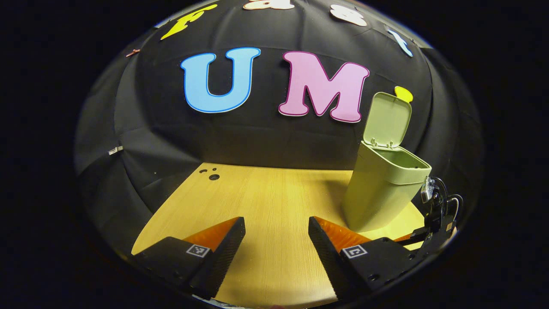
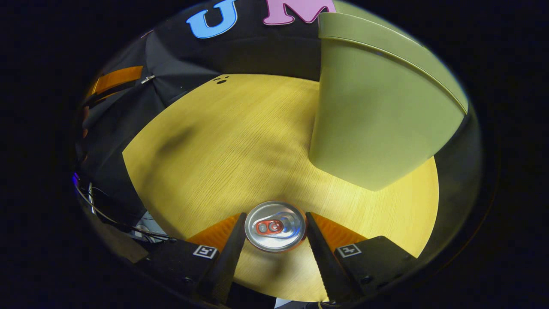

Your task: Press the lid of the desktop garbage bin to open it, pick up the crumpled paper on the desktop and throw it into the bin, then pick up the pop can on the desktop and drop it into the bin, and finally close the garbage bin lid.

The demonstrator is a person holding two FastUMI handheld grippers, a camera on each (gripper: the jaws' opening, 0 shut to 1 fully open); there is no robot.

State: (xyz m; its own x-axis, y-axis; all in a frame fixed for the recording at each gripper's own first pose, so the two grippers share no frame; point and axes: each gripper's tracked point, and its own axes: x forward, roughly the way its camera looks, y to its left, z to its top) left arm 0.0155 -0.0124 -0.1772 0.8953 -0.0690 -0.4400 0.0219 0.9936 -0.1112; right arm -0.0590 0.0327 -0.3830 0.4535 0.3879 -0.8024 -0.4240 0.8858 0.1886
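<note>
My right gripper (image 2: 275, 227) grasps the pop can (image 2: 275, 226), both fingers against its sides, above the desktop (image 2: 223, 141), near the bin (image 2: 377, 116). My left gripper (image 1: 276, 234) is released; the bin's lid (image 1: 387, 119) stands open.

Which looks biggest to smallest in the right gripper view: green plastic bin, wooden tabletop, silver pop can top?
As they look, not true size:
1. Light wooden tabletop, widest spread.
2. Pale green plastic bin, close to the lens, so inflated.
3. Silver pop can top with red tab, between the right gripper fingers, smallest though nearest.
</note>
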